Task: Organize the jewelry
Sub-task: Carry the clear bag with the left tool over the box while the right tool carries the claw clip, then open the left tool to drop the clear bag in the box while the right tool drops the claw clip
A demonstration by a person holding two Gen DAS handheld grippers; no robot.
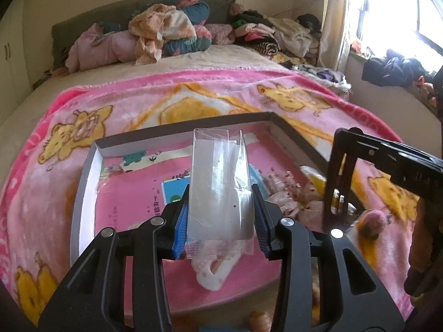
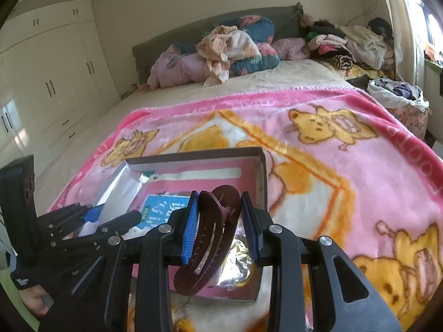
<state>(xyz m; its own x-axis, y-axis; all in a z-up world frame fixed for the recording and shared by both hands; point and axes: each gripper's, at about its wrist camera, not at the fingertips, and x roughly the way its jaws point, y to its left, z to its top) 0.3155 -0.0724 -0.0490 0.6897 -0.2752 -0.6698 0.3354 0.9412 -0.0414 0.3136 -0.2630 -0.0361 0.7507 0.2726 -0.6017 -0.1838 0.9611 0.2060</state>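
My left gripper point(image 1: 220, 218) is shut on a clear plastic sleeve bag point(image 1: 220, 182), held upright above a shallow grey box point(image 1: 83, 182) with a pink lining on the bed. My right gripper point(image 2: 221, 227) is shut on a dark maroon hair claw clip point(image 2: 205, 246), held over the same box point(image 2: 263, 171). Small packets of jewelry in clear bags point(image 1: 288, 193) lie at the box's right side. The right gripper's black frame point(image 1: 360, 171) shows at the right of the left wrist view; the left gripper point(image 2: 83, 229) shows at the lower left of the right wrist view.
The box rests on a pink blanket point(image 1: 221, 94) with yellow bear prints. Piled bedding and clothes point(image 1: 166, 33) lie at the headboard. A bag of clothes point(image 2: 398, 94) stands right of the bed. White wardrobes point(image 2: 49, 83) line the left wall. A window point(image 1: 401, 8) is at the right.
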